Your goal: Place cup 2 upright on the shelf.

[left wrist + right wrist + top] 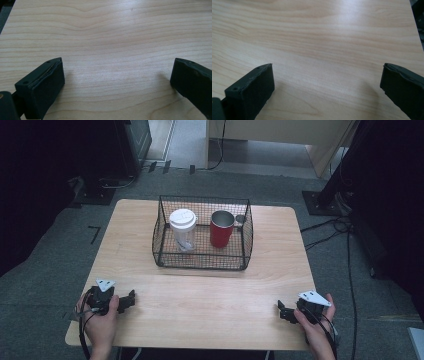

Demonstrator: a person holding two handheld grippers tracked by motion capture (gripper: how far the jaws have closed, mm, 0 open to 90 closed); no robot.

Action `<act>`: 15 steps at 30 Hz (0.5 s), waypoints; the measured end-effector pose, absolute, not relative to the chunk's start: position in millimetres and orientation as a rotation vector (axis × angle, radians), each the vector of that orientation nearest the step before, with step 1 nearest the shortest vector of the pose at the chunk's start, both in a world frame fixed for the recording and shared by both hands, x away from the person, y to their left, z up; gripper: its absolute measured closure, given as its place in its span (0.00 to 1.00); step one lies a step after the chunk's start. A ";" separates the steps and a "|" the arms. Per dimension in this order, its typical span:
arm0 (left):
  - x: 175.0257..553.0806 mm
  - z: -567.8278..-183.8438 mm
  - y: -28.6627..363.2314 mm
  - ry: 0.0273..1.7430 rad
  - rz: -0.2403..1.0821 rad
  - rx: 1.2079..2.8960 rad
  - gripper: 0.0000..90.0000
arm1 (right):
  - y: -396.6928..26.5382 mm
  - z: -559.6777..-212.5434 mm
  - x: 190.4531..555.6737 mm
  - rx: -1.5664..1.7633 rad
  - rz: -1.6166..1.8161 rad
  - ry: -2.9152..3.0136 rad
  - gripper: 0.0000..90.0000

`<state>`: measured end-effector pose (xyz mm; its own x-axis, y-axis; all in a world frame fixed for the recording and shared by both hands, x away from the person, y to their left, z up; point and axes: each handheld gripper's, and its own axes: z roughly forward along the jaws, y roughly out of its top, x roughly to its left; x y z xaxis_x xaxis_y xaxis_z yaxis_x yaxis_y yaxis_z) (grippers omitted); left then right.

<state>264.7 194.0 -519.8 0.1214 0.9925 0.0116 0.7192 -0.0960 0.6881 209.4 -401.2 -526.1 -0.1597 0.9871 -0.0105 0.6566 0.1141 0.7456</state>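
Red cup [221,228] and lidded tumbler [183,229] stand upright, side by side in the wire basket [202,262]; our left gripper [131,299] and right gripper [281,309] rest on the worktop [210,305], fingers wide, empty — reaching in, we could snag the mesh and tip one

The high view is dim and soft, its left and right edges sunk in near-black, with only the table [200,295] lit evenly from above. Both gripper views are brighter: pale glare whitens the wood toward the table's far edge, and soft shadows pool beside the blurred claw tips.
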 end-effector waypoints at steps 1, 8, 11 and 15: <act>264.7 -519.8 194.1 1.651 0.671 1.875 0.00 | -400.9 -526.6 209.6 1.597 0.807 1.883 0.00; 264.7 -519.8 194.1 1.651 0.671 1.875 0.00 | -404.0 -527.7 210.2 1.665 0.816 1.889 0.00; 264.7 -519.8 194.2 1.650 0.672 1.876 0.00 | -404.0 -527.7 209.8 1.666 0.815 1.887 0.00; 264.7 -519.8 194.1 1.651 0.671 1.875 0.00 | -404.1 -527.7 209.8 1.666 0.816 1.888 0.00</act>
